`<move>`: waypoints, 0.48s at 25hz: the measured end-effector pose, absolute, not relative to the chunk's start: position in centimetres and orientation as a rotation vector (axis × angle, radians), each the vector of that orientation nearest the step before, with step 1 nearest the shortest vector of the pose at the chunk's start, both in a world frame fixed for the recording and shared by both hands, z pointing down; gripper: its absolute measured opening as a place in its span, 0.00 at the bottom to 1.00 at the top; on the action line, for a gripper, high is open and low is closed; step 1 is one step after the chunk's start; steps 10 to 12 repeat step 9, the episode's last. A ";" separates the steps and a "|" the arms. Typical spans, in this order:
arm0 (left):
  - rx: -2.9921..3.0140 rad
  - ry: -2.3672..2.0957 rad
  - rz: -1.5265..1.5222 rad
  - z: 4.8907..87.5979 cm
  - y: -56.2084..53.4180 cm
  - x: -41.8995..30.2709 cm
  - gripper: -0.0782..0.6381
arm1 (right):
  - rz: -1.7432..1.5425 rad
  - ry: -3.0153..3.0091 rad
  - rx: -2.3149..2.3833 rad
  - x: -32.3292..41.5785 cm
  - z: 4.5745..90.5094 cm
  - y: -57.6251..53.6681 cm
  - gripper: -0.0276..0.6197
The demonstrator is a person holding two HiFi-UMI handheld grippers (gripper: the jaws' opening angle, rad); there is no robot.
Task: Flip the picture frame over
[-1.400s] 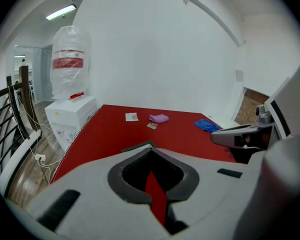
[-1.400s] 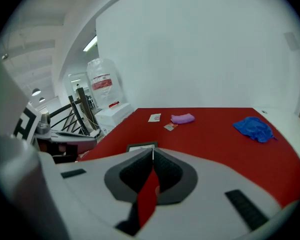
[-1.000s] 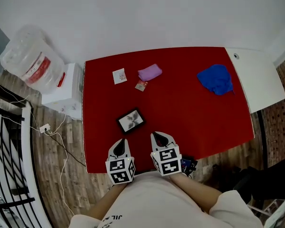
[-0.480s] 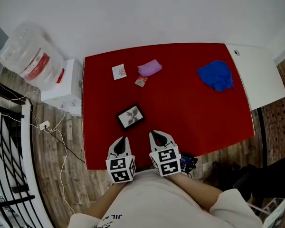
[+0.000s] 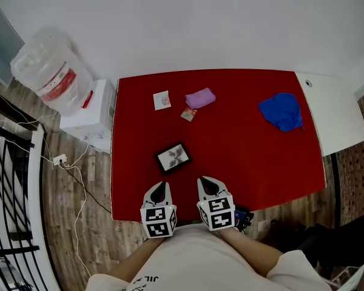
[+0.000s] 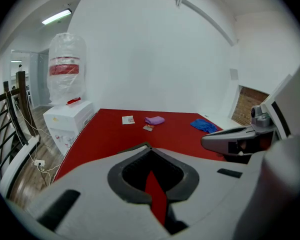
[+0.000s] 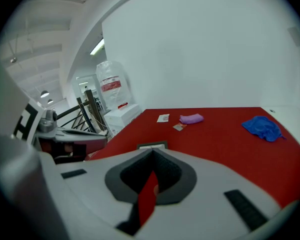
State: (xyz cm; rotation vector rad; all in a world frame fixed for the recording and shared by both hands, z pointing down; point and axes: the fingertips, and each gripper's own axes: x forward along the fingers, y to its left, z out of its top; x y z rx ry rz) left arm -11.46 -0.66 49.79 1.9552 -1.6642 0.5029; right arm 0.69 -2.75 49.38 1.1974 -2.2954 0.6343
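The picture frame [image 5: 173, 157] is small, black-edged and lies face up, a flower print showing, on the red table [image 5: 249, 156] near its front left. My left gripper [image 5: 159, 189] sits just short of the frame at the table's near edge, its jaws shut and empty. My right gripper [image 5: 207, 183] is beside it, to the frame's right, also shut with nothing held. In the right gripper view the frame [image 7: 152, 145] lies just past the closed tips [image 7: 152, 152]. In the left gripper view only the frame's dark edge [image 6: 126, 152] peeks over the closed jaws [image 6: 148, 146].
Toward the far side of the table lie a white card [image 5: 162, 100], a small packet [image 5: 188, 114], a purple cloth [image 5: 199, 97] and a blue cloth [image 5: 281, 111]. A white water dispenser [image 5: 88, 114] with its bottle [image 5: 47, 71] stands left; a white side table [image 5: 337, 111] right.
Only the head camera's aim has shifted, so the table sits slightly lower in the picture. Both grippers stay shut at the near edge, and the frame has not moved.
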 end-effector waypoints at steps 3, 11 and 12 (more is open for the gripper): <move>1.954 -1.665 0.500 49.8 -0.8 -11.6 0.11 | 0.633 -2.298 1.187 0.5 49.5 -2.9 0.05; 1.950 -1.664 0.501 49.8 -0.7 -11.7 0.11 | 0.639 -2.297 1.183 0.5 49.5 -2.8 0.05; 1.950 -1.664 0.501 49.8 -0.7 -11.7 0.11 | 0.639 -2.297 1.183 0.5 49.5 -2.8 0.05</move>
